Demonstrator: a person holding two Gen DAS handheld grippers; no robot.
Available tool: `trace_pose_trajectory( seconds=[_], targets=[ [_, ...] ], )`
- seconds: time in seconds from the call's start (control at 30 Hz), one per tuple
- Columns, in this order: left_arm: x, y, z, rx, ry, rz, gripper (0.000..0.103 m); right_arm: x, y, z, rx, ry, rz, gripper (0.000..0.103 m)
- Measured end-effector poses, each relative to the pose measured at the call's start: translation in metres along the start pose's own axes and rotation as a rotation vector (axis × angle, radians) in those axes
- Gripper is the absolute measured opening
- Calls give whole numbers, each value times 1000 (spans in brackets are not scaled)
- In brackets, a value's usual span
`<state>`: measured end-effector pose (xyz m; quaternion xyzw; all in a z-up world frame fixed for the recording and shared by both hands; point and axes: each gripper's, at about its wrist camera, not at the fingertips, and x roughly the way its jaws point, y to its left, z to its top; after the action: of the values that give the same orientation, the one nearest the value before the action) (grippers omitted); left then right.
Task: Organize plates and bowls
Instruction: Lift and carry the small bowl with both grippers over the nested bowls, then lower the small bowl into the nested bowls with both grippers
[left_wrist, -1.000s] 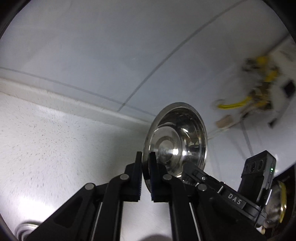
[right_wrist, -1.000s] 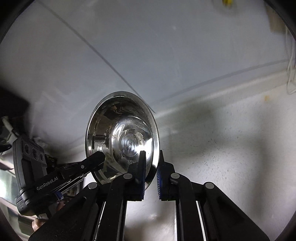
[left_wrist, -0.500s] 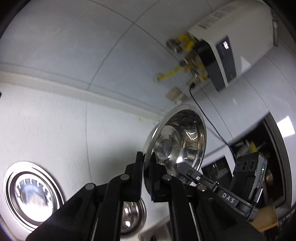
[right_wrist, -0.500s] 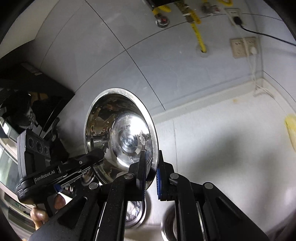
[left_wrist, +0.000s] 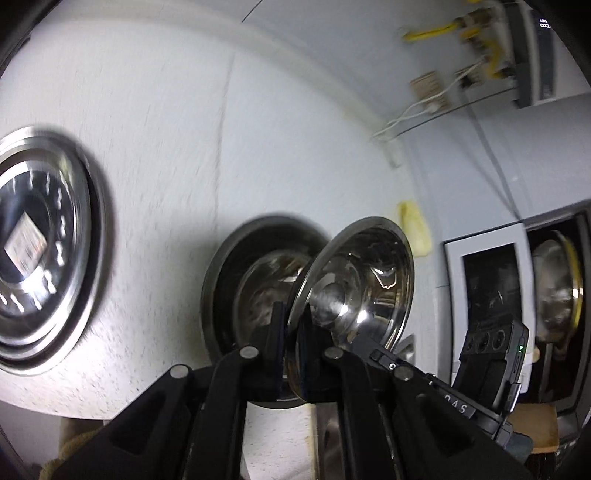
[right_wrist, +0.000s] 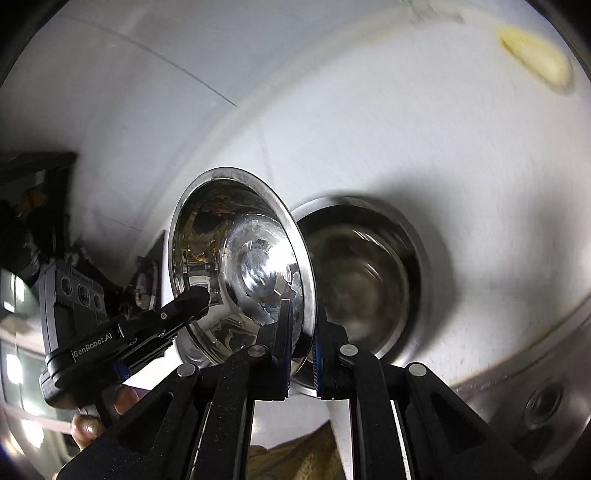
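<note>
A shiny steel bowl (left_wrist: 354, 284) hangs tilted on edge above the white counter, held at opposite sides of its rim by both grippers. My left gripper (left_wrist: 291, 312) is shut on the rim nearest its camera. My right gripper (right_wrist: 303, 315) is shut on the other side of the same bowl (right_wrist: 236, 269). Across the bowl in the right wrist view, the left gripper's fingers (right_wrist: 192, 299) clamp the far rim. A second steel bowl (left_wrist: 258, 284) stands on the counter just behind the held one, blurred in the right wrist view (right_wrist: 362, 280).
A stack of steel plates (left_wrist: 40, 251) lies on the counter at the left. A yellow cloth (left_wrist: 413, 229) sits near the wall corner. A steel sink rim (right_wrist: 535, 387) curves at lower right. An open cupboard with a pot (left_wrist: 557, 288) is at the right.
Both grippers have carried the bowl down and across from in front of the wall to low over the counter. The standing bowl now sits right behind it.
</note>
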<state>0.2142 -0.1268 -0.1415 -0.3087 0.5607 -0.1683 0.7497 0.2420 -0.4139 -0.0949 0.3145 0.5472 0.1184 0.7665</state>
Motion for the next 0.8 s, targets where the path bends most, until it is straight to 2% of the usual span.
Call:
trace_pose_trajectory(
  seconds=[0.13,0.3,0.47,0.8],
  targets=[
    [23,10,-7,-31,36,19,5,17,-19,0,54,36,-3,9],
    [34,5,-5,-35,40,31,5,27,-24,8,74,52,-2,9],
    [38,8,-3,-50,49,40,5,27,-45,0,79,65,3,9],
    [54,21,2,-90,85,64,5,44,-41,-1,57,75,-67,9]
  ],
)
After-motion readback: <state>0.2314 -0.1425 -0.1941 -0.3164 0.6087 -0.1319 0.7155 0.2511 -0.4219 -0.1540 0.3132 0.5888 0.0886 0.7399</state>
